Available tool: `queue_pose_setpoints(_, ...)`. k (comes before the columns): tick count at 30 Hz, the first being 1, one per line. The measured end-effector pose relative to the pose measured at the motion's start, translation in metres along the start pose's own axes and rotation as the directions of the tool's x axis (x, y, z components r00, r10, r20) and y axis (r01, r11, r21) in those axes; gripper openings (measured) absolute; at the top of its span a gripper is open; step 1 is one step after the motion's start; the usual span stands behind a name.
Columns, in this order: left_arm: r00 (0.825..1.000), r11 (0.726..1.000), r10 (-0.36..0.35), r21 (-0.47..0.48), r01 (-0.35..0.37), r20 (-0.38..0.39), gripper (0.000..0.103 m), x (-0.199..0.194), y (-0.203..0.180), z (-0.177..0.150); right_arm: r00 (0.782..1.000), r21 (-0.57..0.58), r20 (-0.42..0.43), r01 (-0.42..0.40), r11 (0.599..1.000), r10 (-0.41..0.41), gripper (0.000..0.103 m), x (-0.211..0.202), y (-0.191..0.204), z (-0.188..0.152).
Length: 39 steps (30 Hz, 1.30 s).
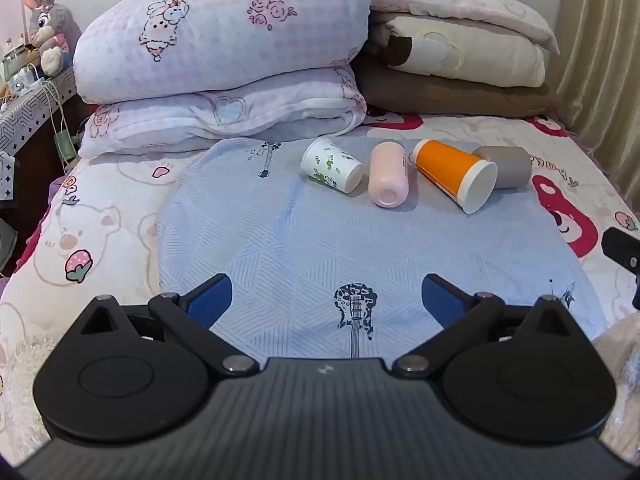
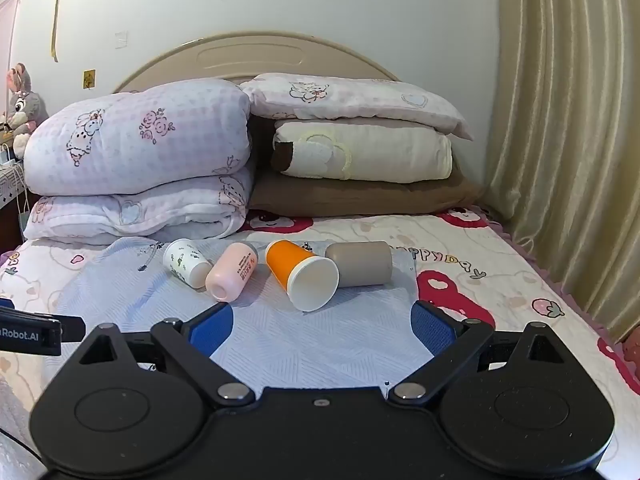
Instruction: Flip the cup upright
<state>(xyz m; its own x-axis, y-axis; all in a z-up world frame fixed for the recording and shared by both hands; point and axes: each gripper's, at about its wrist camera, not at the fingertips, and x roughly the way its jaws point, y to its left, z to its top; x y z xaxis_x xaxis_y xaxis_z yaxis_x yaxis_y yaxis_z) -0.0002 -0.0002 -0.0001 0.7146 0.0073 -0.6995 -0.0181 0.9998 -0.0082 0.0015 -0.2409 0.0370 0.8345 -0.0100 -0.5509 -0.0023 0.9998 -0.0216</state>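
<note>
Several cups lie on their sides in a row on a light blue cloth (image 1: 280,240) on the bed: a white cup with green print (image 1: 331,165) (image 2: 186,263), a pink cup (image 1: 389,179) (image 2: 231,277), an orange cup with a white inside (image 1: 454,174) (image 2: 302,274) and a grey cup (image 1: 506,166) (image 2: 360,264). My left gripper (image 1: 326,300) is open and empty, well short of the cups. My right gripper (image 2: 322,326) is open and empty, just in front of the orange cup. The right gripper's edge shows at the left wrist view's right side (image 1: 620,250).
Folded pink quilts (image 1: 220,60) and stacked pillows (image 1: 460,60) stand behind the cups against the headboard (image 2: 260,52). A curtain (image 2: 560,140) hangs on the right. A bedside table with a plush rabbit (image 1: 46,28) and cables is at the left.
</note>
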Motion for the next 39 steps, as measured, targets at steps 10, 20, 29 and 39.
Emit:
queue_pose_setpoints(10, 1.000, 1.000, -0.015, -0.011, 0.015, -0.017, 0.103, 0.0014, -0.0015, 0.0020, 1.000, -0.005, -0.001, 0.005, 1.000, -0.005, 0.098, 0.0002, -0.0005, 0.0010)
queue_pose_setpoints(20, 0.999, 1.000, -0.018, -0.006, 0.018, -0.045, 0.103, 0.0077, 0.0041, -0.0010, 1.000, -0.012, -0.013, 0.011, 1.000, -0.011, 0.098, 0.0013, -0.0050, 0.0025)
queue_pose_setpoints(29, 0.999, 1.000, -0.012, 0.007, 0.013, -0.051, 0.103, 0.0065, 0.0036, -0.0022, 1.000, -0.017, -0.015, 0.012, 1.000, -0.012, 0.098, 0.0014, -0.0038, 0.0032)
queue_pose_setpoints(39, 0.998, 1.000, -0.013, 0.003, 0.014, -0.057, 0.103, 0.0076, 0.0031, -0.0021, 1.000, -0.025, -0.025, 0.006, 1.000, -0.006, 0.098, 0.0025, 0.0023, 0.0023)
